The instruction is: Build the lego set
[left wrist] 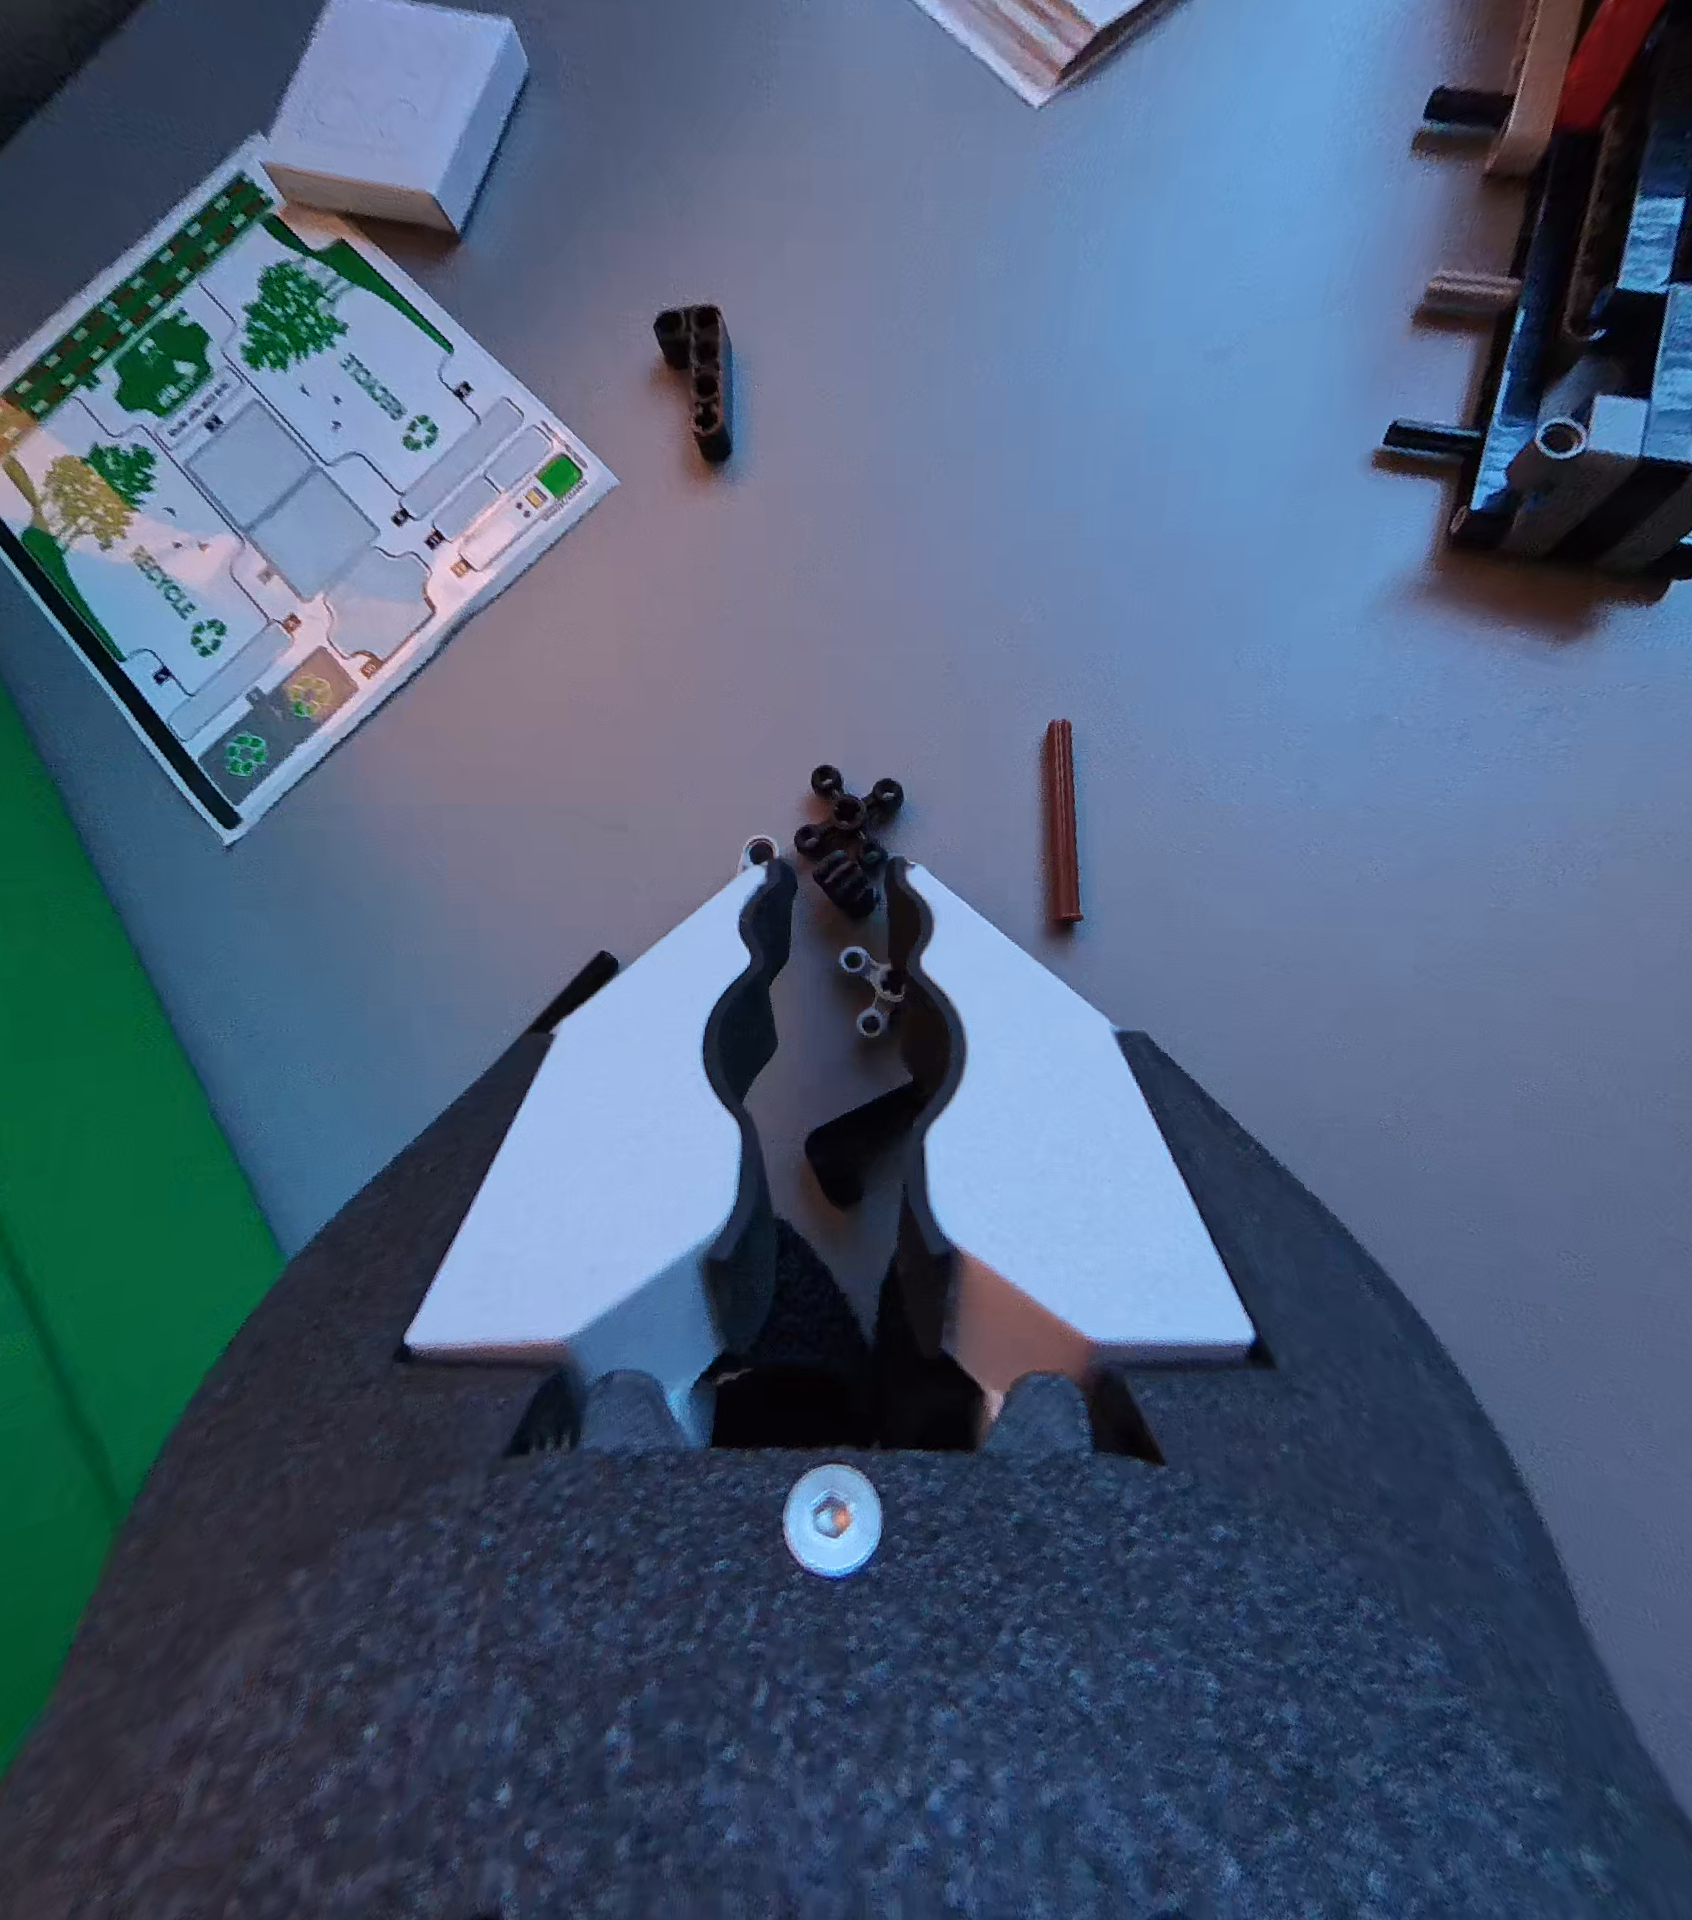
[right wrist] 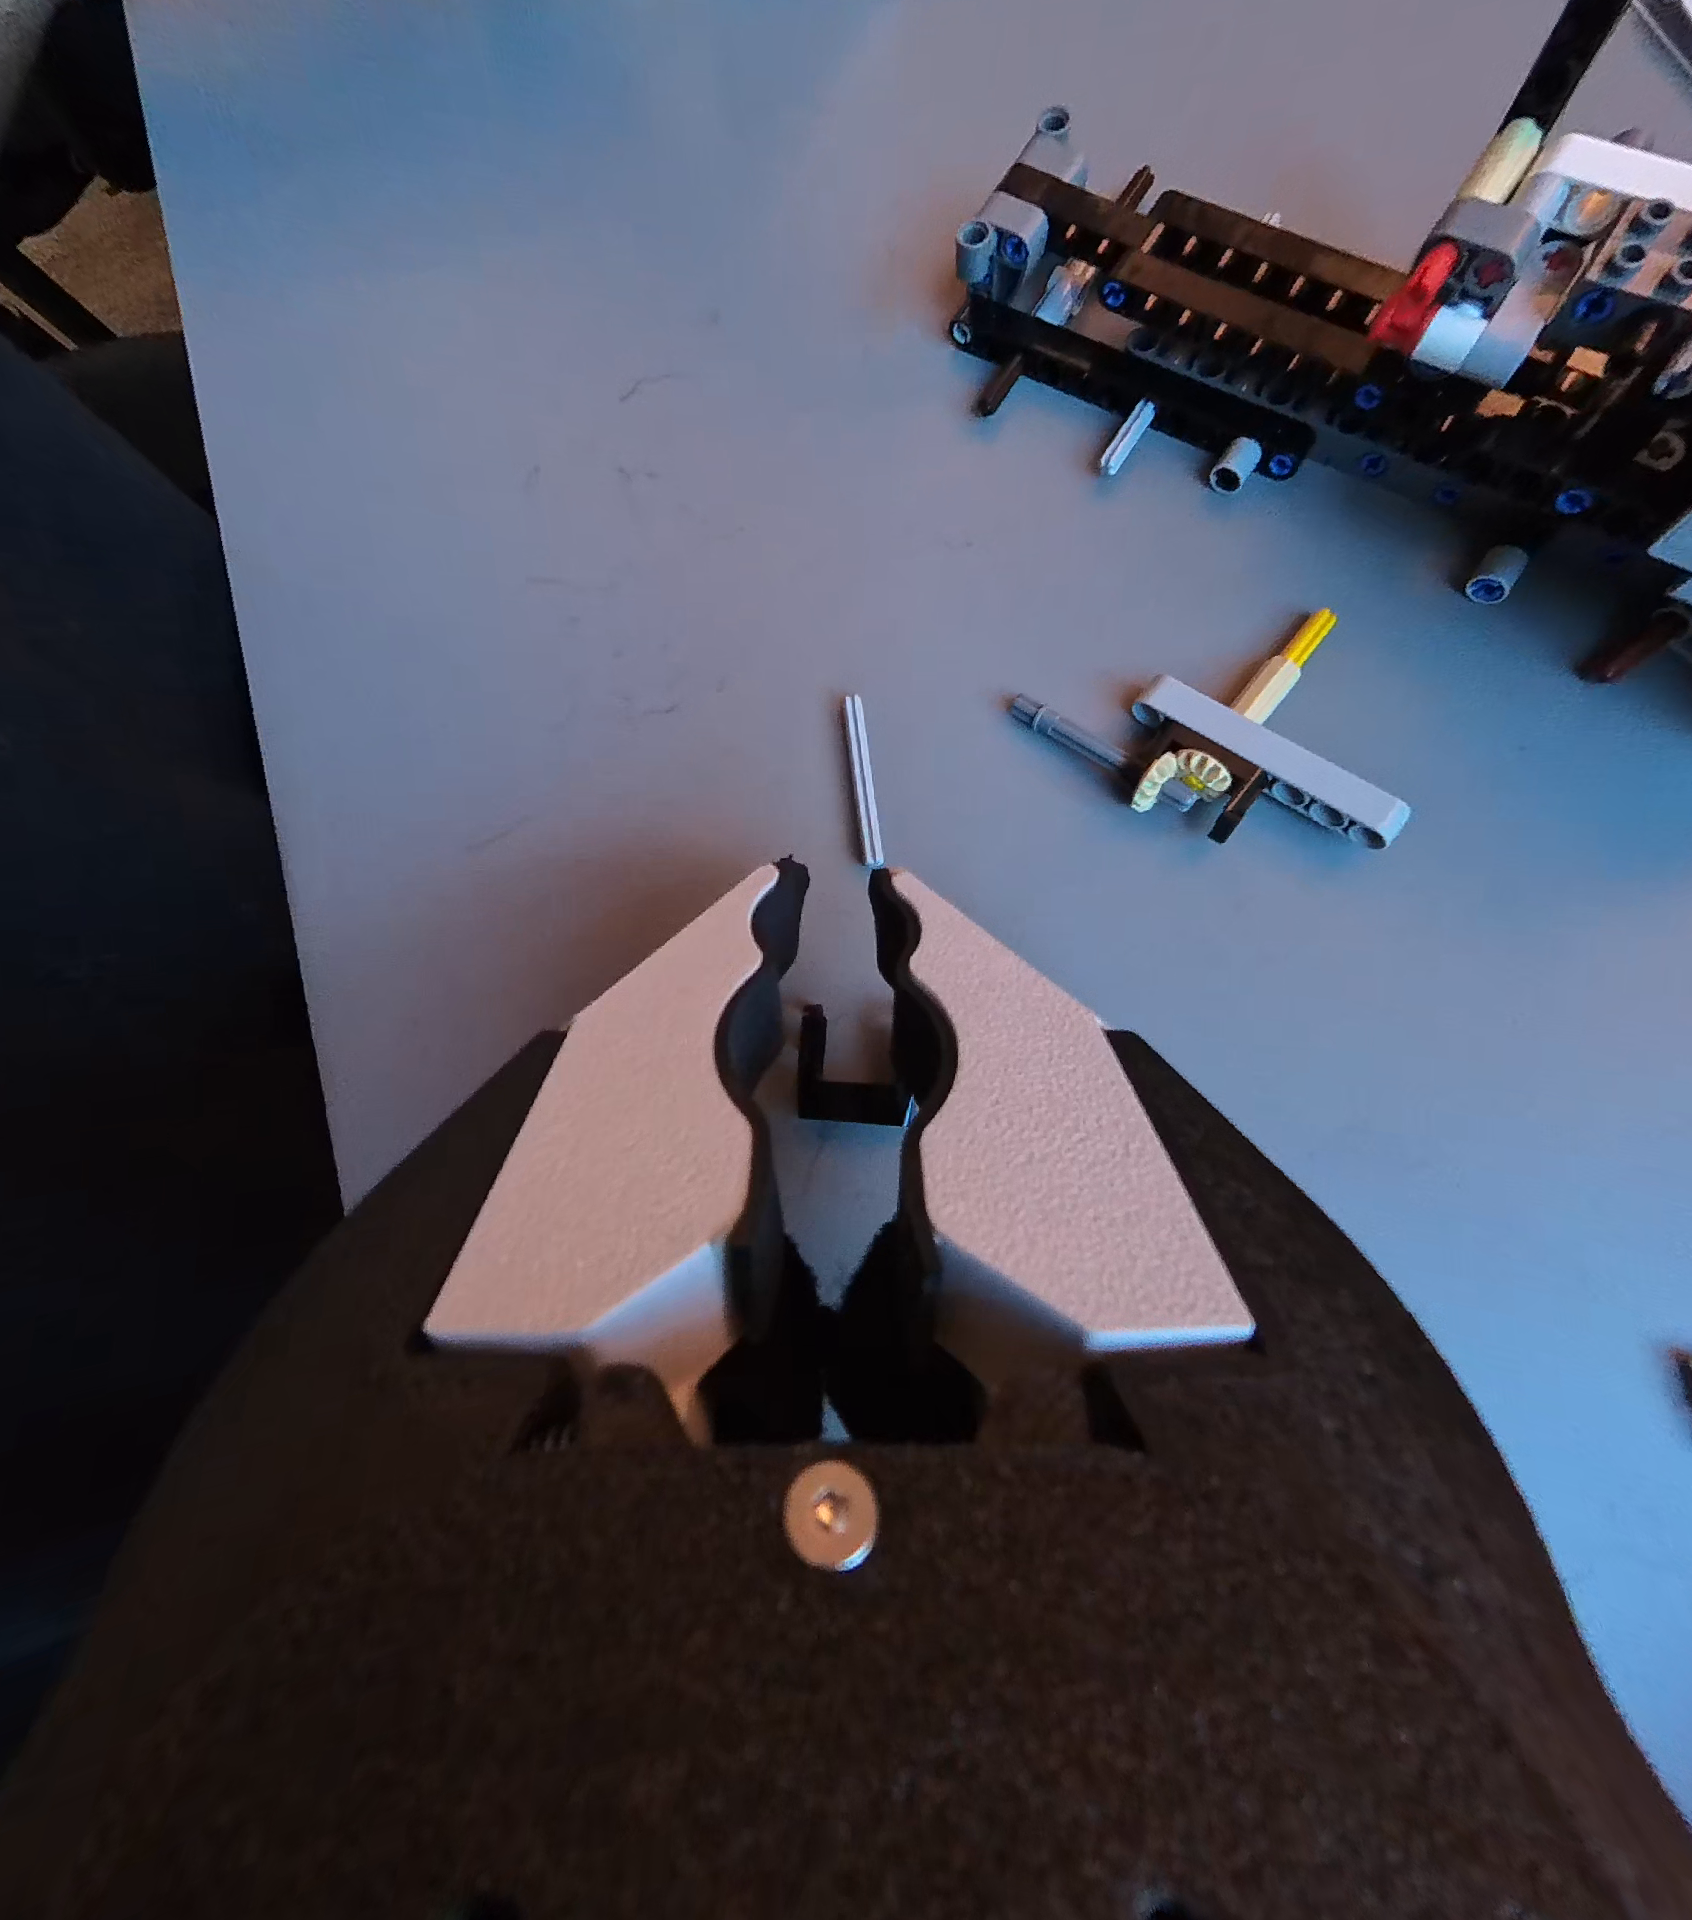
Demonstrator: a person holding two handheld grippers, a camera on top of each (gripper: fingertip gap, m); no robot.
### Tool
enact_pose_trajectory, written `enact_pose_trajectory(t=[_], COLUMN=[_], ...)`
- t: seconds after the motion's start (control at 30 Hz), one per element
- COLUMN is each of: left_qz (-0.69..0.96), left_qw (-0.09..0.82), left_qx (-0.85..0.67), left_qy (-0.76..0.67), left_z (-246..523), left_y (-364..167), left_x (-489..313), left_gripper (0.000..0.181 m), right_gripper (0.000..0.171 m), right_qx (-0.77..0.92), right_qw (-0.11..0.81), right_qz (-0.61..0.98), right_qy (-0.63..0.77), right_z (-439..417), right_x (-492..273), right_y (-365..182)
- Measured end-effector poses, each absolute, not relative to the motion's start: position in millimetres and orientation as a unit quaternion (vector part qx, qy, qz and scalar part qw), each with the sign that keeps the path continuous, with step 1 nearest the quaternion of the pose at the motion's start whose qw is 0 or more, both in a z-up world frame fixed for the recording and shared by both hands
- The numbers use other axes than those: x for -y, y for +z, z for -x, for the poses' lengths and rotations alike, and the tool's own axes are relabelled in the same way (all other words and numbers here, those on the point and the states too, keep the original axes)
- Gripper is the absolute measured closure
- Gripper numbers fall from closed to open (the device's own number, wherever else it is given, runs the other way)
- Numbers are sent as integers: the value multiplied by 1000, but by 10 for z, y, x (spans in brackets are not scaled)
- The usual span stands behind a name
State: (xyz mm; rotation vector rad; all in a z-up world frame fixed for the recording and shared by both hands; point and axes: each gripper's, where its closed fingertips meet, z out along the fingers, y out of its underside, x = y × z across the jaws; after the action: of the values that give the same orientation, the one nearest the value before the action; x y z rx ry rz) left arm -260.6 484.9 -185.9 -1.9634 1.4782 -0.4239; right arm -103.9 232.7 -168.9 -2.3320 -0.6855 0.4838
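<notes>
Two grippers over grey table [left wrist: 1237, 935], both spread, nothing pinched. Left gripper [left wrist: 834, 871] above loose parts: black cross connector [left wrist: 847, 816] at fingertips, small grey connector [left wrist: 871, 989] seen between fingers, brown axle [left wrist: 1062, 821] just right, black angled beam [left wrist: 700, 379] farther ahead. Sticker sheet [left wrist: 250, 488] far left. Right gripper [right wrist: 834, 873] near thin grey axle [right wrist: 863, 779]; black L-shaped piece [right wrist: 837, 1086] on table between fingers. Partly built lego chassis [right wrist: 1289, 322] upper right, small white-beam subassembly [right wrist: 1257, 753] nearby.

Left gripper [left wrist: 834, 868] sits open over some small black connectors [left wrist: 847, 821]. Brown axle [left wrist: 1062, 821] lies just right, sticker sheet [left wrist: 270, 488] far left.
</notes>
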Motion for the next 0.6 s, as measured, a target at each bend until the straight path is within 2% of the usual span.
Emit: enact_pose_trajectory(t=[0.17,0.27,0.37,0.5,0.6], left_qz=[740,738,735,730,705], left_qw=[314,310,310,303,250], left_qx=[-572,-575,-573,-526,-498], left_qy=[-164,-171,-187,-314,-439], left_z=[2619,2630,2621,2484,2266], left_y=[-1888,-1895,-1855,-1600,-1428], left_x=[-4846,-4870,-4854,-4622,-4100], left_gripper=[164,173,174,175,175], right_gripper=[158,158,158,159,157], right_qx=[262,262,262,258,241], right_qw=[321,318,319,338,383], right_qz=[891,893,893,890,874], right_qy=[184,182,179,166,175], right_z=[1045,1037,1041,1063,1231], right_x=[-2324,-2321,-2318,-2391,-2584], right_y=[-1705,-1716,-1706,-1655,-1505])
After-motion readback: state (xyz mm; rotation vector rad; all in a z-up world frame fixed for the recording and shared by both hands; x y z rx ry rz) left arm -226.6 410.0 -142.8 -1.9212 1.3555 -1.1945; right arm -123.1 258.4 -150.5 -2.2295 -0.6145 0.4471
